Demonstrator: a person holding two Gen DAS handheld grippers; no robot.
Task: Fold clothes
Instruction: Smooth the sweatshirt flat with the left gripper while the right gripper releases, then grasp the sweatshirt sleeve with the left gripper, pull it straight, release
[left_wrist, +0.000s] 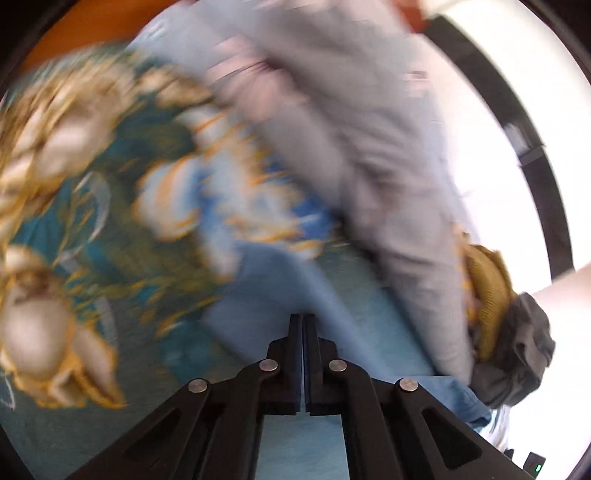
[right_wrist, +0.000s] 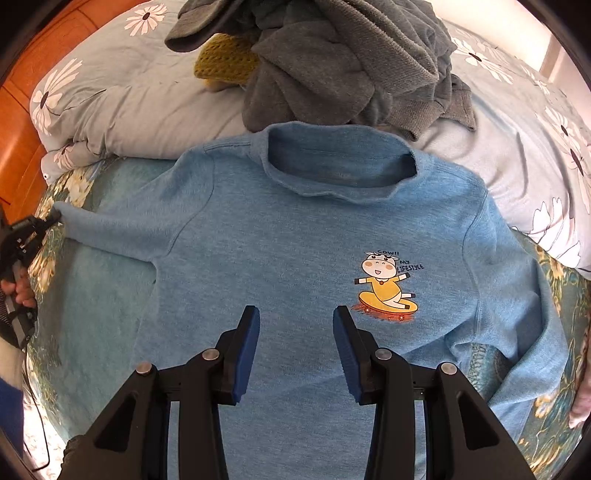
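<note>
A light blue long-sleeved shirt lies face up on the bed, collar at the far side, with a cartoon cow print on its chest. My right gripper hovers open just above the shirt's lower chest, nothing between its blue pads. My left gripper sits at the far left, shut on the cuff end of the shirt's stretched-out sleeve. The left wrist view is motion-blurred; there my left gripper has its fingers pressed together with the blue sleeve running away from the tips.
A pile of grey clothes and a yellow knit lie beyond the collar on a grey daisy-print duvet. The teal floral bedspread lies under the shirt. A hand holds the left gripper. Orange wood borders the left.
</note>
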